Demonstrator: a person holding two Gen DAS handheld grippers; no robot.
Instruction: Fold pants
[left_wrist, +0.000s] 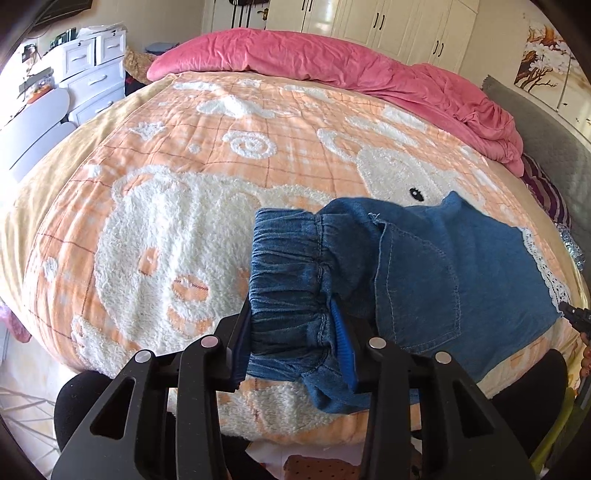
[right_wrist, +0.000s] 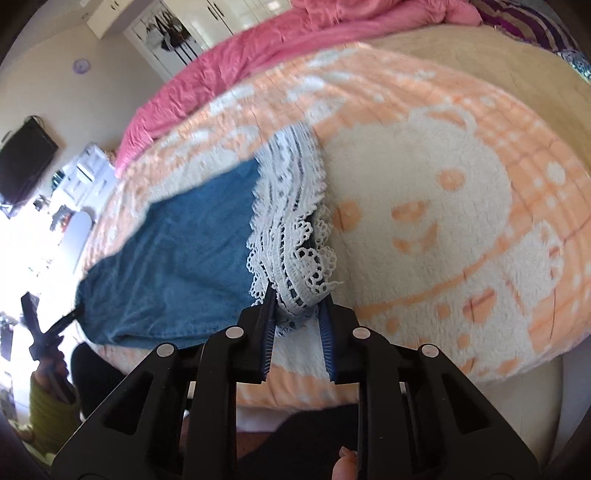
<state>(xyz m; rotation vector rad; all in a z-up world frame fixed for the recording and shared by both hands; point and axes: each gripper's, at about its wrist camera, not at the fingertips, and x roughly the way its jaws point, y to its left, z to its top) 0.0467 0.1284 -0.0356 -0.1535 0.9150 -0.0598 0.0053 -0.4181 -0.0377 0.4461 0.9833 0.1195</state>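
Blue denim pants (left_wrist: 443, 273) with a white lace hem (left_wrist: 546, 266) lie on the orange and white bedspread (left_wrist: 184, 206). My left gripper (left_wrist: 291, 314) is shut on the elastic waistband (left_wrist: 288, 266), which is bunched between the blue pads. In the right wrist view, my right gripper (right_wrist: 297, 299) is shut on the lace hem (right_wrist: 291, 221) of the pants (right_wrist: 177, 251). The denim stretches between the two grippers just above the bed. The right gripper's tip (left_wrist: 576, 317) shows at the right edge of the left view, and the left gripper (right_wrist: 44, 328) shows at the left of the right view.
A pink quilt (left_wrist: 332, 62) is bunched along the far side of the bed. A grey headboard (left_wrist: 546, 147) and striped pillow (left_wrist: 543, 188) are at the right. White drawers (left_wrist: 92, 70) stand beyond the bed on the left. The bed's near edge is just below the grippers.
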